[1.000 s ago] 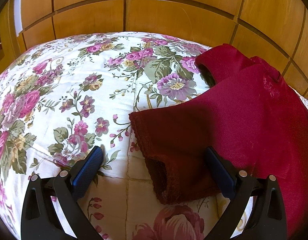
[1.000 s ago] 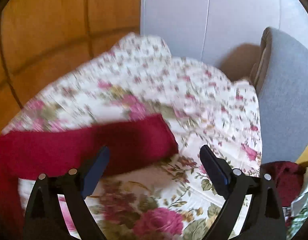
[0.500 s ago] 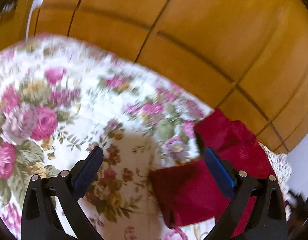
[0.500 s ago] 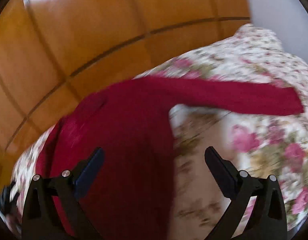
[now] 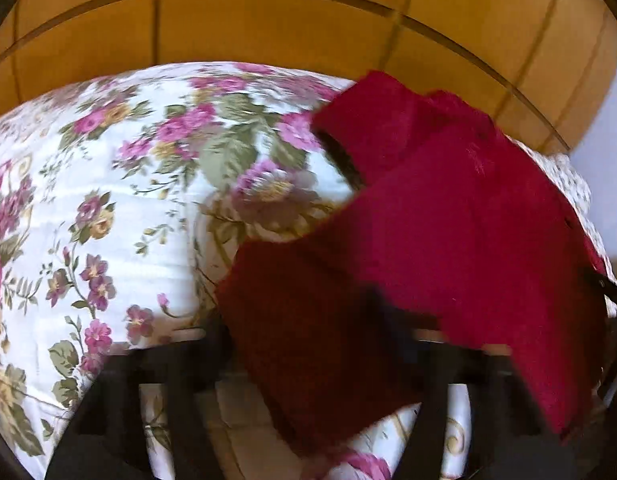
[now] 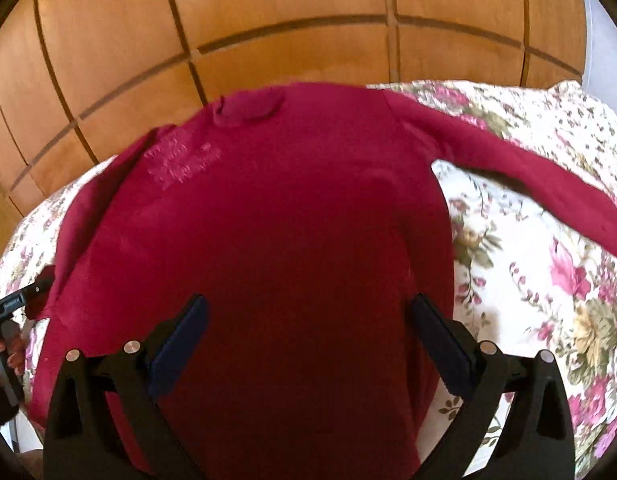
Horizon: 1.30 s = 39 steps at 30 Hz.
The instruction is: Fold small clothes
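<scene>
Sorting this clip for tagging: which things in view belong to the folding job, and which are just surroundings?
In the job:
- dark red knitted long-sleeved sweater
- left hand-held gripper, jaws just closing on its sleeve
- right hand-held gripper, open

Surroundings:
- floral white bedspread
- panelled wooden wardrobe

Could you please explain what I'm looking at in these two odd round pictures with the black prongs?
There is no robot here. A person holds a two-fingered claw in each hand, and each claw carries a wide-angle camera looking along its fingers. One picture is from the left claw, the other from the right claw. A red sweater lies on a floral bedspread, with wood panels behind. The left claw's jaws have just been closing with a sleeve between them and, though the picture is blurred, seem to pinch it. The right claw is open over the sweater's body and holds nothing.
</scene>
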Tool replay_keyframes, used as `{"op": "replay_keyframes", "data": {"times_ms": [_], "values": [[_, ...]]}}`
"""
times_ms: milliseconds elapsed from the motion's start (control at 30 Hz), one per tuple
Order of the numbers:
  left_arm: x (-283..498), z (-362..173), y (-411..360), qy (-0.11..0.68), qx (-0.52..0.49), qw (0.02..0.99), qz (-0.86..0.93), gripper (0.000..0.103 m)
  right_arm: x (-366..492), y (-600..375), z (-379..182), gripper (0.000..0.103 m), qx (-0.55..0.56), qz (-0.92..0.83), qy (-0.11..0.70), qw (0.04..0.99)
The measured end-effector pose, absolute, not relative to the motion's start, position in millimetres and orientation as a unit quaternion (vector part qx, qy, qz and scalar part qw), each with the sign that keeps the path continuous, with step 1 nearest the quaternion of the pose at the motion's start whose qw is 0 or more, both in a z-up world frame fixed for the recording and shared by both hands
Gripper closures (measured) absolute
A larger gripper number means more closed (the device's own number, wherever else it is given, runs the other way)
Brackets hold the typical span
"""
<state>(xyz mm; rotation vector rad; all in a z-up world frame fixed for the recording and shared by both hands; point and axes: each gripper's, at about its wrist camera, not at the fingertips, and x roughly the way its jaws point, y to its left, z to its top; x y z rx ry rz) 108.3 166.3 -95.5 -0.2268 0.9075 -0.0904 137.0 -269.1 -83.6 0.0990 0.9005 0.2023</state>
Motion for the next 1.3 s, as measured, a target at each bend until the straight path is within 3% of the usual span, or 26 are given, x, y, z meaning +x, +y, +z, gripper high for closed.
{"op": "replay_keyframes", "data": {"times_ms": [67,467,700,733,833,867,900,1000,1200,1300], "values": [[109,-89,166,0.443,-0.122,0.886,-0.059,0.097,137,-271,-87,0.003,0.05,0.092,0.439,0.893],[113,17,262,0.327,-0.119,0.935,0.07,0.097,135,-274,-86,0.002,0.055,0.09,0.441,0.892],[160,21,348,0.324,-0.074,0.917,0.219,0.097,138,-272,-88,0.002,0.049,0.087,0.441,0.892],[167,14,362,0.336,-0.082,0.908,0.238,0.095,138,-271,-88,0.002,0.047,0.087,0.44,0.892],[169,-4,386,0.349,-0.124,0.883,0.288,0.049,139,-274,-85,0.002,0.054,0.092,0.44,0.892],[163,-7,388,0.338,-0.142,0.881,0.298,0.027,139,-279,-81,0.002,0.067,0.095,0.437,0.892],[151,-9,386,0.313,-0.161,0.887,0.3,0.02,139,-286,-75,0.002,0.083,0.094,0.43,0.894],[130,-15,359,0.295,-0.198,0.9,0.251,0.02,136,-320,-53,0.002,0.148,0.074,0.397,0.903],[100,-46,261,0.377,-0.265,0.887,-0.007,0.02,116,-413,-44,0.003,0.31,-0.011,0.387,0.869],[76,-66,196,0.42,-0.291,0.847,-0.146,0.02,101,-439,-58,0.017,0.387,0.004,0.402,0.83]]}}
